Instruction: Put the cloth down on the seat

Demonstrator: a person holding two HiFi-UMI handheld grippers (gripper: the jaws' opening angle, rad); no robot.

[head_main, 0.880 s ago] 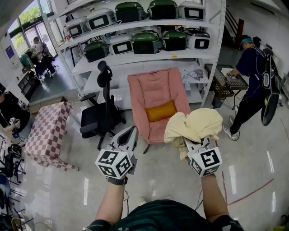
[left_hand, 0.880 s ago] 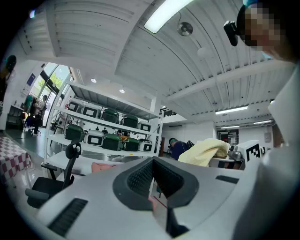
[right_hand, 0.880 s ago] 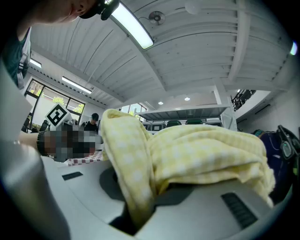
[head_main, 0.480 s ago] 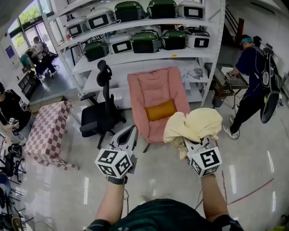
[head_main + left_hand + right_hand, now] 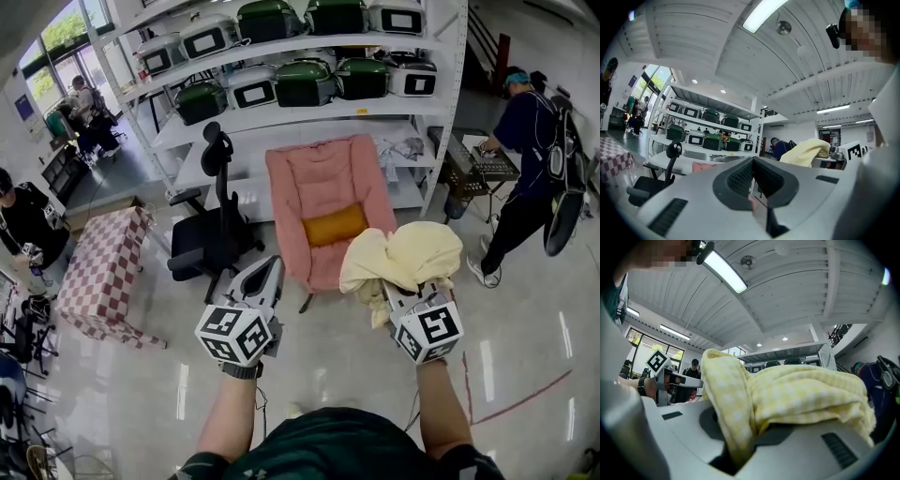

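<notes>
A pale yellow checked cloth [image 5: 403, 258] is bunched over my right gripper [image 5: 396, 292], whose jaws are shut on it; in the right gripper view the cloth [image 5: 787, 394] drapes across both jaws and hides the tips. My left gripper [image 5: 270, 272] is held beside it at the same height, its jaws together with nothing between them; in the left gripper view [image 5: 753, 176] the pads meet. Ahead on the floor stands the pink lounge chair [image 5: 323, 202] with an orange cushion [image 5: 335, 228] on its seat. Both grippers hover short of the chair's front edge.
A black office chair [image 5: 211, 230] stands left of the pink chair. A red-and-white checked bench [image 5: 103, 272] is farther left. White shelving [image 5: 281, 112] with green and white appliances runs behind. A person in blue [image 5: 525, 159] stands at the right by a small table.
Both grippers stay where they were, with the cloth held the same way; only the view has shifted slightly.
</notes>
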